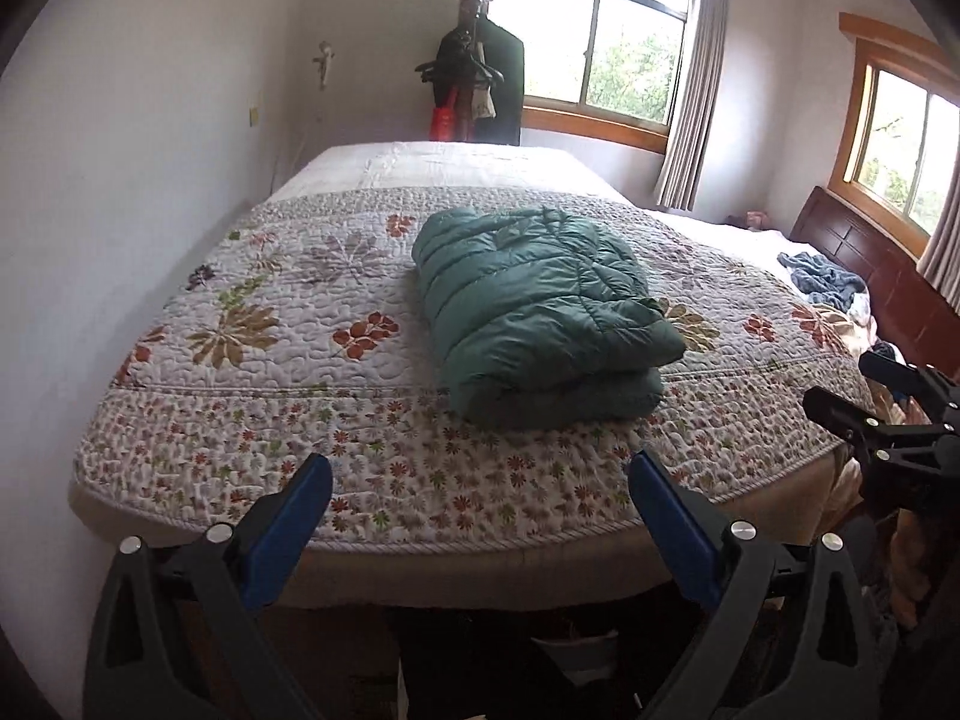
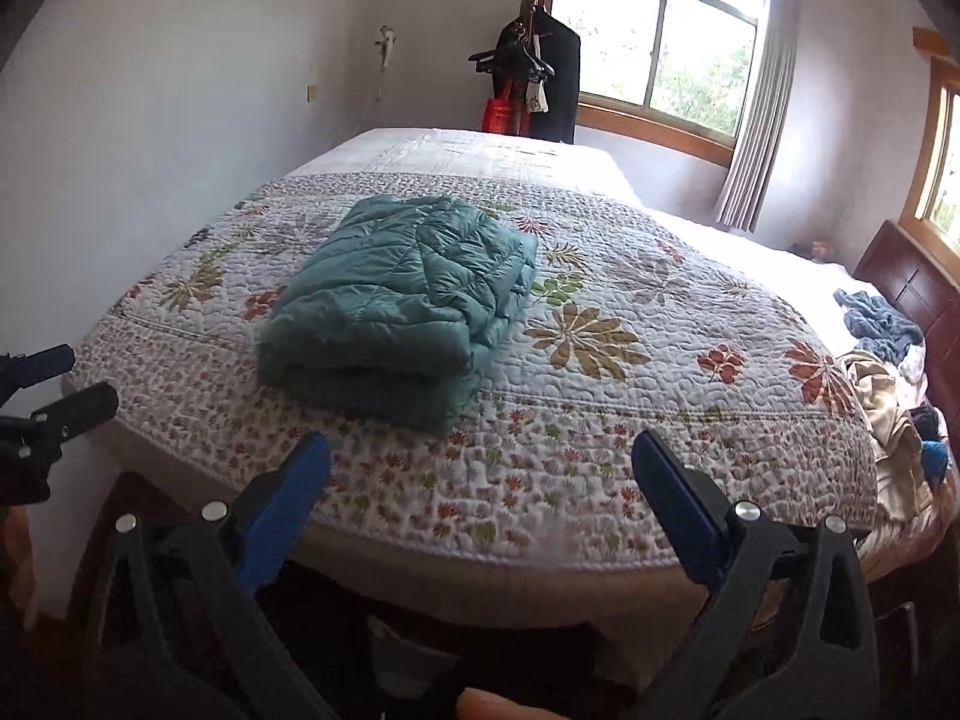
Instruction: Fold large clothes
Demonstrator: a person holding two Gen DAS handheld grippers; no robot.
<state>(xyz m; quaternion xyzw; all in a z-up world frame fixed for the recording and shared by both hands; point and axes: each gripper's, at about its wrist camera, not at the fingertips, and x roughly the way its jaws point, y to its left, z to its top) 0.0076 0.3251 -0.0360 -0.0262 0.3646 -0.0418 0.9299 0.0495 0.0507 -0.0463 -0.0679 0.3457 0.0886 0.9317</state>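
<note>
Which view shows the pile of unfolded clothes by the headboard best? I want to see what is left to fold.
The right wrist view: the pile spreads down the bed's right edge, with blue and beige pieces distinct. The left wrist view shows the pile smaller at the frame edge, its lower part hidden behind the right gripper.

Pale plaster walls (image 1: 150, 120) enclose a bed under a white floral quilt (image 1: 270, 324); daylight fills two wood-framed windows (image 1: 606, 42).
</note>
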